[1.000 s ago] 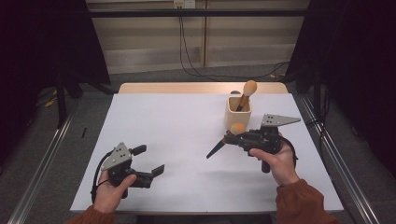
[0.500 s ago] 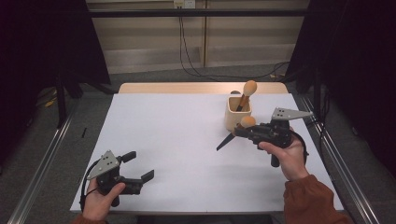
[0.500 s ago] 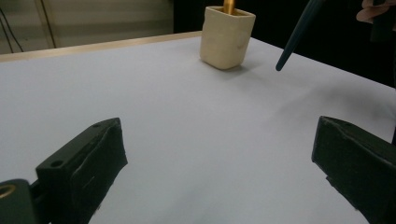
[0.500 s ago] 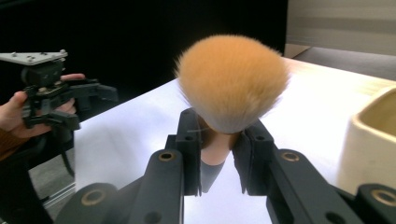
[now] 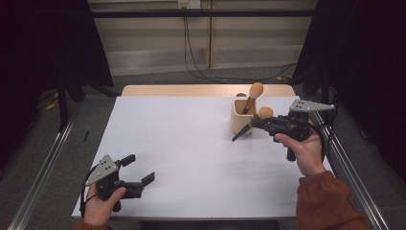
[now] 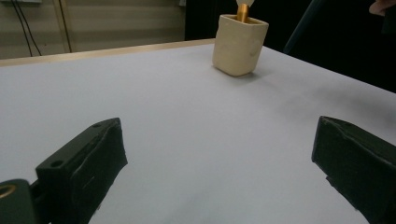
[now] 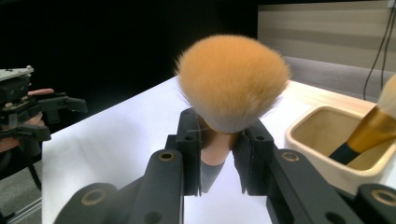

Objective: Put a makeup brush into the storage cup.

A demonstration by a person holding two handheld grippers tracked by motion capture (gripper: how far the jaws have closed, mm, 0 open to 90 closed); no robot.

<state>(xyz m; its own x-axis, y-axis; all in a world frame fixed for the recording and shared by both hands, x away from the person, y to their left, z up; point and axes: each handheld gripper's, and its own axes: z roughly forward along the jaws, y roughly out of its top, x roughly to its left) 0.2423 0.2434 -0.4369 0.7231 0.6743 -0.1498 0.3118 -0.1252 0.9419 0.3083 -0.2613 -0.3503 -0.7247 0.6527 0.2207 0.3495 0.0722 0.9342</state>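
Since a second ago the right gripper has carried its makeup brush up and across the table toward the cream cup, and it now hangs just beside the cup's near wall. The left gripper has drawn back toward the table's near left corner, well apart from the work.

The right jaws are clamped on the brush's coppery ferrule just below the bristles; in the right gripper view the tan, fluffy head stands up above the pads while the dark handle runs down and away between them. From the high view that handle slants down toward the table, its tip apparently off the surface, though I cannot be sure. The left jaws stand wide apart with nothing between them, low over the bare white table.

Beyond the held brush, the cup sits toward the far right of the table, and a second brush already leans inside it, head up and handle down. In the right gripper view the cup's open mouth lies close on the right, with that second brush's gold ferrule crossing it.

By my reading, the lift and the approach mean the brush is on its way into the cup alongside the first. What remains is to bring the handle over the rim and lower it in; the resting brush leaves room, but could be knocked.
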